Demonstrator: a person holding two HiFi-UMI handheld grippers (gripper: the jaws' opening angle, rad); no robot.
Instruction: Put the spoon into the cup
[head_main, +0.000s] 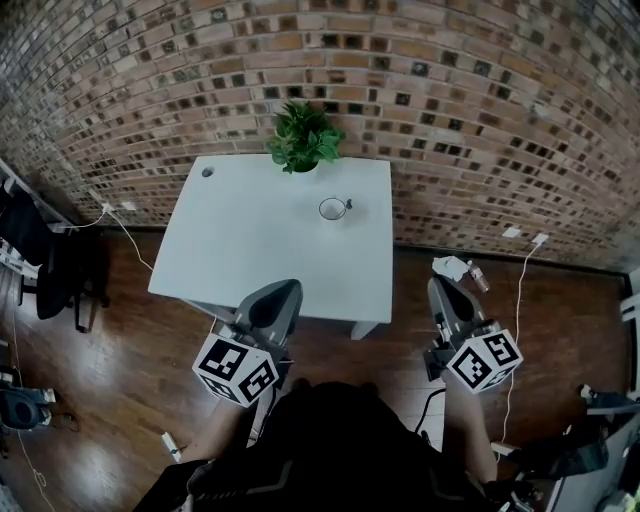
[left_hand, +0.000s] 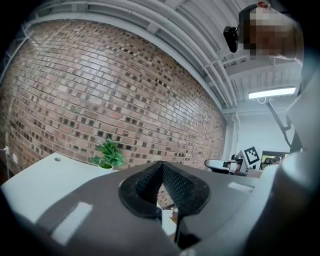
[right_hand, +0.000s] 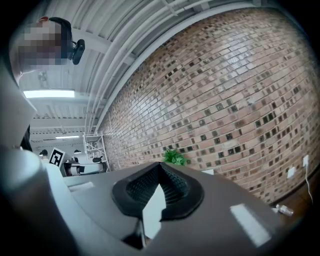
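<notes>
A small white cup (head_main: 331, 209) stands on the white table (head_main: 250, 250), towards its far right. A small dark piece (head_main: 348, 207) touches the cup's right side; I cannot tell if it is the spoon or a handle. Both grippers hang in front of the table's near edge, close to my body and pointing level at the brick wall. The left gripper (head_main: 285, 290) (left_hand: 161, 165) is shut with nothing between its fingers. The right gripper (head_main: 440, 288) (right_hand: 161, 165) is also shut and empty. Neither gripper view shows the cup.
A potted green plant (head_main: 303, 138) sits at the table's far edge against the brick wall. A cable hole (head_main: 207, 171) marks the far left corner. A dark chair (head_main: 40, 260) stands left of the table. White clutter (head_main: 455, 268) and cables lie on the wooden floor at the right.
</notes>
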